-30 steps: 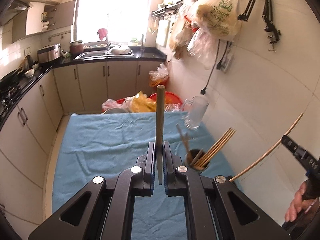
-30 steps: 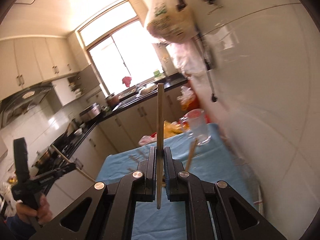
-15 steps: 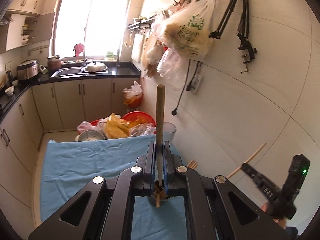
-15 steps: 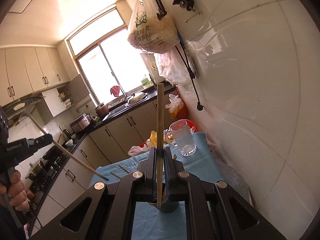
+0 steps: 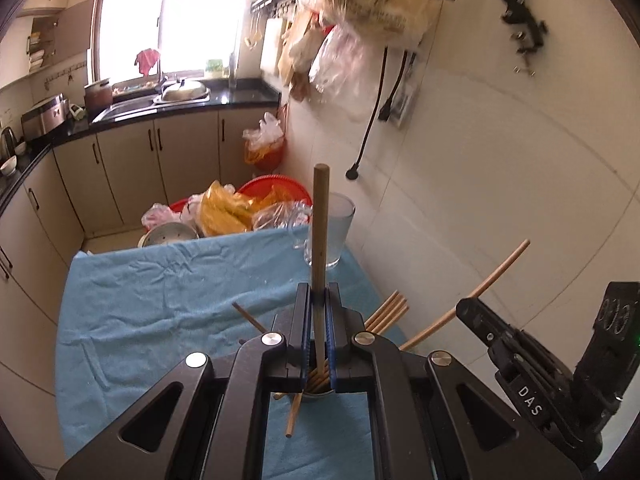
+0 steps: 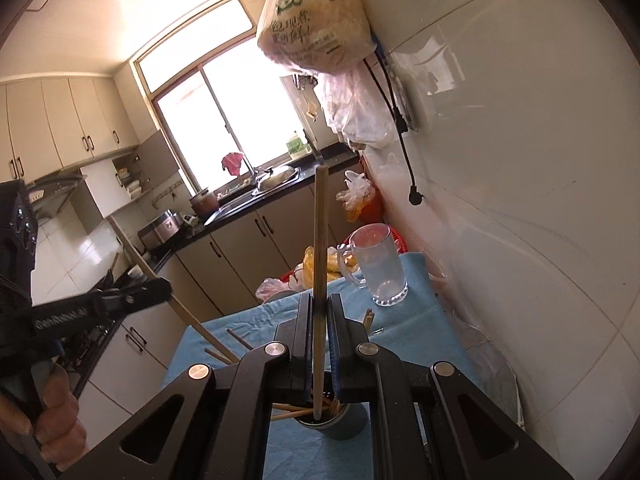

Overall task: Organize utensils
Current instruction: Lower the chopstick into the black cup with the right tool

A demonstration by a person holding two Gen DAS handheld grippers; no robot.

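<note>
Since the earlier frames both grippers had come closer to the cup (image 6: 334,420): a second before, the cup stood ahead and to the right of the left gripper (image 5: 319,336), and now it sat directly under its jaws; the right gripper (image 6: 319,344), which earlier was high above the table, now had the cup just below its fingers. The left gripper was pressed together on a chopstick (image 5: 320,248), which stood upright between the blue pads, its lower end reaching down toward the cup. The right gripper was also pinching a chopstick (image 6: 319,264), held upright, with the lower tip inside the rim of the cup. In the left wrist view the right gripper (image 5: 460,309) appeared at the right side with its chopstick (image 5: 492,280) pointing up toward the wall. In the right wrist view the left gripper (image 6: 166,287) was seen at the left, with a hand (image 6: 60,412) around its handle. The cup already contained several chopsticks (image 5: 390,309) leaning to different sides. It stood on a blue cloth (image 5: 160,292) that covered the table. A glass mug (image 6: 378,268) stood at the far corner of the cloth, near the wall, well apart from the cup. Behind the table lay plastic bags (image 5: 232,212) and a red basin (image 5: 276,184)
</note>
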